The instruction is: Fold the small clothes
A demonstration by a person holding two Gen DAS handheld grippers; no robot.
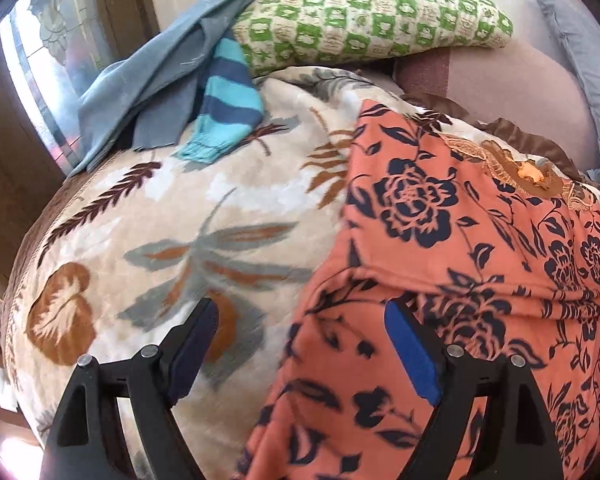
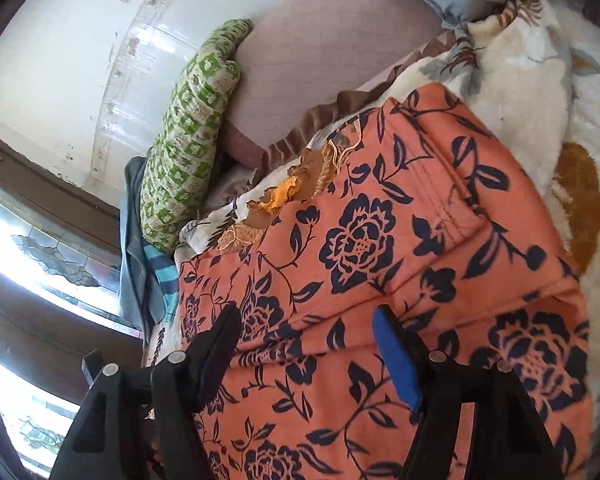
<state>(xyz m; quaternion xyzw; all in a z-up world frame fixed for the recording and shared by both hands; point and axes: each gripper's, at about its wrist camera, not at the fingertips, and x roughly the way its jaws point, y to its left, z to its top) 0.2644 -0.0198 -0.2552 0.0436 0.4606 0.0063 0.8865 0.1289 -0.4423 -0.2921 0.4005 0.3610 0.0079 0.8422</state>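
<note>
Here the left gripper stands with its jaws wide apart and nothing pinched; one finger hangs over the bare blanket, the other over the side edge of the orange floral garment, as if straddling that edge to take it. The right gripper is likewise spread, a little less wide, and both its fingers hover above the same cloth; whether a pad brushes the fabric I cannot quite tell through the fisheye, but no fold is caught between them.

The garment lies spread on the bed over the leaf-patterned blanket, with one hemmed flap already turned across its middle, so the fold looks part done and the open grippers seem placed to pick up the next edge.

Farther back, a grey cloth and a blue striped sleeve lie heaped beside a green checked pillow, probably waiting their turn.
</note>
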